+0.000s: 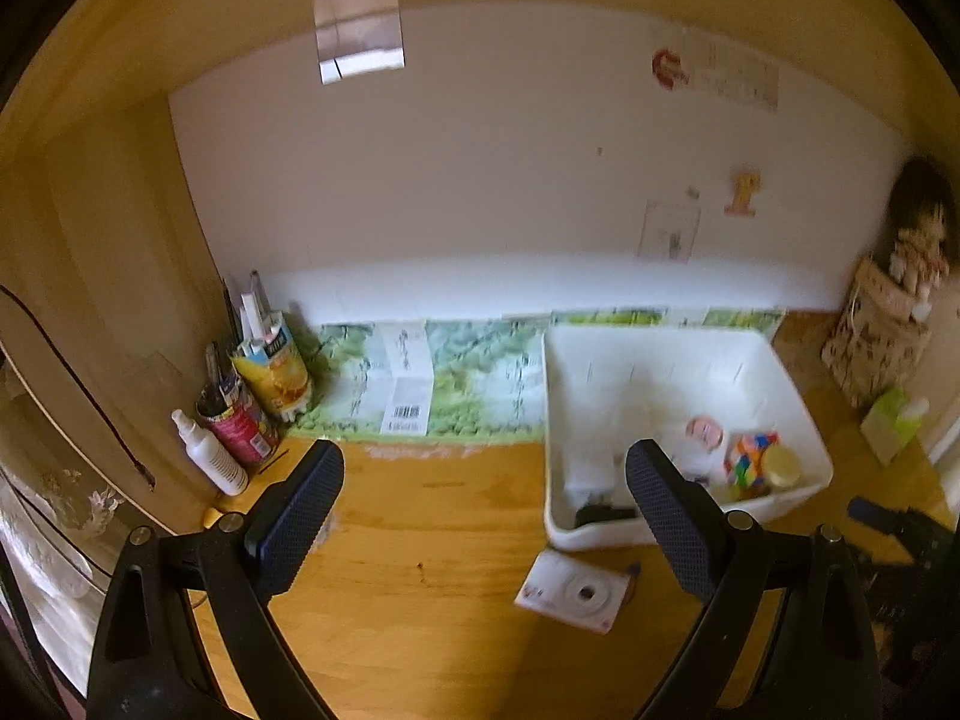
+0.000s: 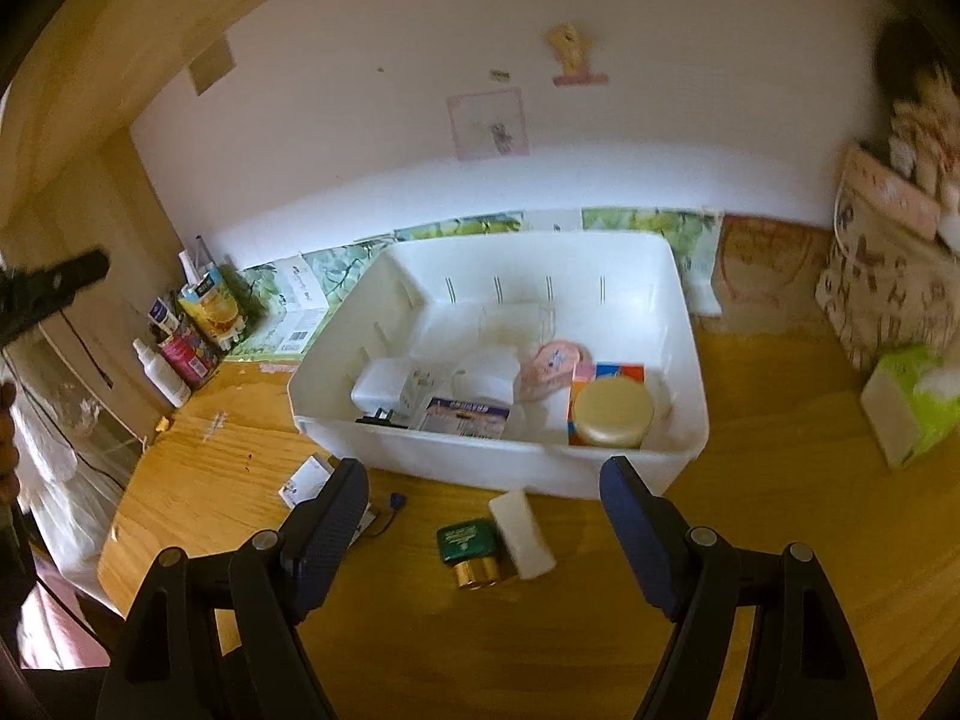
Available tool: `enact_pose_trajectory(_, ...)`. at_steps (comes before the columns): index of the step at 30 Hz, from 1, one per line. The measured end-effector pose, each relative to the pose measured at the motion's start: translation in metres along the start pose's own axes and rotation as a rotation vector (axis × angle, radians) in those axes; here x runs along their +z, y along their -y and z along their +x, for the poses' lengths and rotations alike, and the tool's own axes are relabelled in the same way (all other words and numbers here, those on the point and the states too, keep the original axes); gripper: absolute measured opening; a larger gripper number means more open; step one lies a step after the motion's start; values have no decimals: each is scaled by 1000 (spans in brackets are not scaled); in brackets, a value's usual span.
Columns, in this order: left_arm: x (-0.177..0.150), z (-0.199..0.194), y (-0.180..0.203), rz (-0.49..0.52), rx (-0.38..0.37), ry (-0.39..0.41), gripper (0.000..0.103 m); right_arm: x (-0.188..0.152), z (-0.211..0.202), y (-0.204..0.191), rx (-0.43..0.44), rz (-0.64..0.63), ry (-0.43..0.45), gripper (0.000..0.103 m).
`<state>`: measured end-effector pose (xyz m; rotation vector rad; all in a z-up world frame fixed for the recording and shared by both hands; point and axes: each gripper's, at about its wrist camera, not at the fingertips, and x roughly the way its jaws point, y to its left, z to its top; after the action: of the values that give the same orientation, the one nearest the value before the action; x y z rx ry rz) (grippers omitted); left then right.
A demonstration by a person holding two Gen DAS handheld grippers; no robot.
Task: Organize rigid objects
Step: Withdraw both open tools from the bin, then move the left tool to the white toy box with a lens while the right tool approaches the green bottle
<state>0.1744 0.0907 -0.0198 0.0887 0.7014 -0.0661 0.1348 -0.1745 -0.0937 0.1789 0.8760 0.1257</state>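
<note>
Right gripper spread wide, empty. Green bottle just ahead between the jaws, long axis pointing toward the white bin. Left gripper also spread, farther off.

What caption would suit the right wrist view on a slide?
Open right gripper above the desk, with a green bottle and white block lying before the part-filled bin.

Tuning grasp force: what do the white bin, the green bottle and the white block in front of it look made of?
White bin: moulded plastic, matte, going by its rounded corners and slotted walls. Green bottle: glossy, glass or hard plastic, with a shiny metallic-looking gold cap. White block: matte and plain; foam, eraser or soap, can't tell.
</note>
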Motion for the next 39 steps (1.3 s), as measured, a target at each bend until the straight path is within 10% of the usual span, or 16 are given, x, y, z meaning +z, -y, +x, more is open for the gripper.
enact_pose_trajectory(20,-35,96,19,246,-210,-350,96,-51,37,49,39,596,-140,80)
enact_pose_trajectory(39,-98,184,55,258,-264,-751,96,-73,85,49,115,826,-325,80)
